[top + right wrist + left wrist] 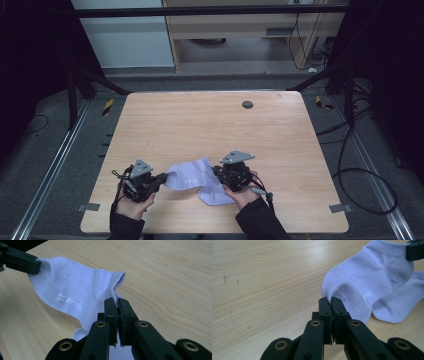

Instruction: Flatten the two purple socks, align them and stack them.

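A pale lilac ankle sock (190, 175) hangs stretched between my two grippers just above the wooden table (210, 125). In the left gripper view, my left gripper (330, 301) is shut on one end of the sock (367, 282). At the sock's other end, by the cuff, my right gripper (117, 302) is shut on its edge (75, 290). In the high view the left gripper (164, 177) is at the sock's left and the right gripper (216, 171) at its right. A second lilac sock (397, 307) lies under the first, partly covered by it.
A round grey grommet (247, 104) sits near the table's far edge. Grey tape tabs (340, 208) mark the near corners. Cables (360, 170) lie on the floor to the right, and metal rails (50, 170) run along the left.
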### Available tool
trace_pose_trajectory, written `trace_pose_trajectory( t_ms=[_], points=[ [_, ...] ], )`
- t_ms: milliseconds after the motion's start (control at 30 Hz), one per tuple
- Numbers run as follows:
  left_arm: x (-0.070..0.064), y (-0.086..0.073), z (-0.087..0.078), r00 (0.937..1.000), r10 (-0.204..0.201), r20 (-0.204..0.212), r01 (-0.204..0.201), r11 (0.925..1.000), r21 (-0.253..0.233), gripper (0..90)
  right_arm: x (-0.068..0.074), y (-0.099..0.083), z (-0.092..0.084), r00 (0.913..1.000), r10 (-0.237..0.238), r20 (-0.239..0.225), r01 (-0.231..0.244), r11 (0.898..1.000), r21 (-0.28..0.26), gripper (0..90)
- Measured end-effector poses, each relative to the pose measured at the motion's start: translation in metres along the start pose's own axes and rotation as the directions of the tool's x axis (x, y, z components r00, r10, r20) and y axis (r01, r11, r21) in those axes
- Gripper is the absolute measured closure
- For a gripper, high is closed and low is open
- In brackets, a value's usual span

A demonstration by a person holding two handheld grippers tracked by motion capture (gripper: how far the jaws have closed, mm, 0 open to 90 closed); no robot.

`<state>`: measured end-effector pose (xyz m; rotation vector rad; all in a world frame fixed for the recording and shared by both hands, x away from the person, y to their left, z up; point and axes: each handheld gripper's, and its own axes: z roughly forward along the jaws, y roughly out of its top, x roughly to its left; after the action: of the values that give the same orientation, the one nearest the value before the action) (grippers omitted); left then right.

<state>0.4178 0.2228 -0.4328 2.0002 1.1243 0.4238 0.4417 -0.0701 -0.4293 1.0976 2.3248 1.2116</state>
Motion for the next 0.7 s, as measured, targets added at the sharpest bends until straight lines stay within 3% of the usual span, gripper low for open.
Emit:
trace_pose_trajectory(
  t_ms=[367,467,700],
  points=[
    [-0.030,0.007,0.011,0.9971,0.050,0.057,-0.051,0.9986,0.017,87.4,-0.015,-0.020,-0.031,0.9996,0.017,0.021,-0.017,1.000,-0.003,87.0],
    [-0.043,0.011,0.018,0.9943,0.073,0.079,-0.075,0.9970,0.023,87.4,-0.020,-0.029,-0.043,0.9991,0.029,0.030,-0.029,1.000,-0.006,87.0],
    [-0.056,0.013,0.028,0.9896,0.100,0.103,-0.105,0.9935,0.044,87.4,-0.029,-0.043,-0.056,0.9975,0.055,0.045,-0.055,0.998,-0.003,87.0]
  ],
)
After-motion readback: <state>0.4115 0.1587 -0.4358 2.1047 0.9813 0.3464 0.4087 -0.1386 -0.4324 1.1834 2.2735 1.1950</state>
